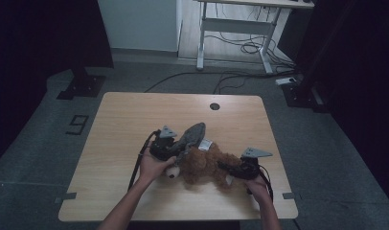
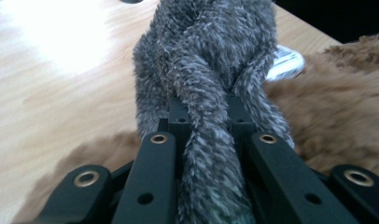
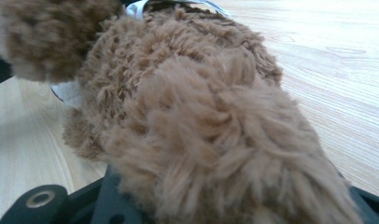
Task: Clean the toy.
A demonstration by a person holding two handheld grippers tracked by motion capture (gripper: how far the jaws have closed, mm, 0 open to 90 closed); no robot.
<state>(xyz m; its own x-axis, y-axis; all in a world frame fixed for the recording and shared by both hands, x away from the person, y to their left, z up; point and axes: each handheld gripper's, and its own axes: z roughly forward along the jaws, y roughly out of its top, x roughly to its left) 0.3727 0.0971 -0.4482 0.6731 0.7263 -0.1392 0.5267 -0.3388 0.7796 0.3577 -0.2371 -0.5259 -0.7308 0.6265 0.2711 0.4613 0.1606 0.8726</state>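
Pale wooden bench [image 1: 125, 120]: my left jaws [image 2: 207, 122] pinch a grey fuzzy strip [image 2: 206, 51]; my right jaws [image 1: 227, 167] grip the brown plush toy [image 1: 207, 165]. Pulling apart could tear seams.

Lab: dark curtains [image 1: 44, 33], floor cables [image 1: 240, 76], height-adjustable desk [image 1: 240, 28].

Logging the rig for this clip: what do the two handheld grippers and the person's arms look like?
Both the left gripper and right gripper are black, each topped by a grey three-cornered plate and trailing a black cable. In the left gripper view the jaws carry brass-ringed holes. The forearms are bare, no sleeves showing.
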